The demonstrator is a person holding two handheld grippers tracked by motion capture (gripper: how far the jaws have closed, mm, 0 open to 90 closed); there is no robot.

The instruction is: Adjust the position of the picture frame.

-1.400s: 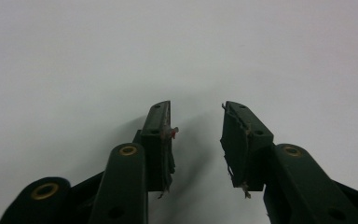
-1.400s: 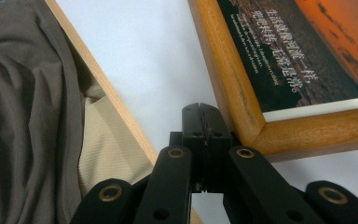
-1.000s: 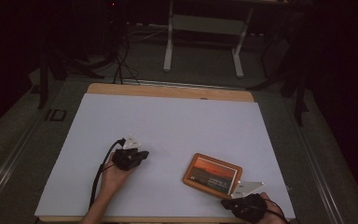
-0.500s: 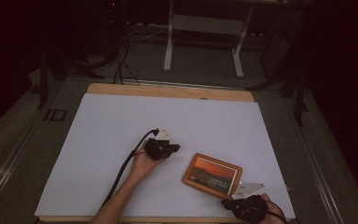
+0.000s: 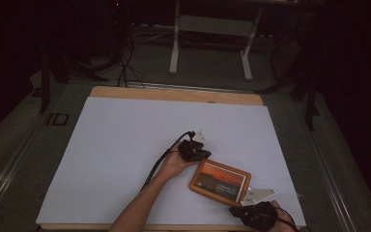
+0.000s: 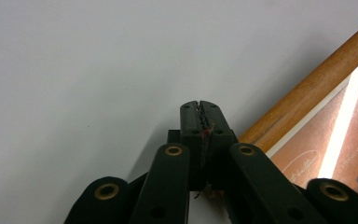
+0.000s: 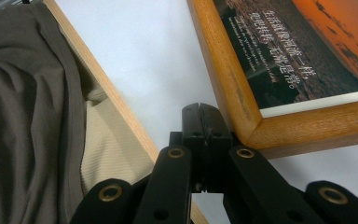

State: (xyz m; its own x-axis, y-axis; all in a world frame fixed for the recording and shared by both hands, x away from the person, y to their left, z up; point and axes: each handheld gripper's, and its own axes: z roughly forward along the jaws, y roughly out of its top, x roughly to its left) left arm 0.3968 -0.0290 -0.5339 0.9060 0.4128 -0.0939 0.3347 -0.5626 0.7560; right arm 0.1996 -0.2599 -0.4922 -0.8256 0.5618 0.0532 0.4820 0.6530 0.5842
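A wooden picture frame (image 5: 220, 181) with an orange sunset print lies flat on the white table sheet (image 5: 125, 145), right of centre near the front. My left gripper (image 5: 202, 153) sits just off the frame's upper-left corner, jaws shut with nothing between them; in the left gripper view its tips (image 6: 200, 106) rest beside the frame's wooden edge (image 6: 307, 88). My right gripper (image 5: 241, 208) is at the front edge, below the frame's lower-right corner. Its jaws are shut and empty, with the tips (image 7: 200, 109) next to the frame's corner (image 7: 251, 128).
The table's wooden rim (image 5: 174, 94) shows at the back and along the front edge (image 7: 107, 88). Grey and beige cloth (image 7: 28, 116) hangs past that front edge. A metal stand (image 5: 210, 34) and cables (image 5: 123, 63) are on the floor behind the table.
My left hand has slid rightward across the sheet from left of centre up to the frame's upper-left corner. The right gripper and the frame have stayed put.
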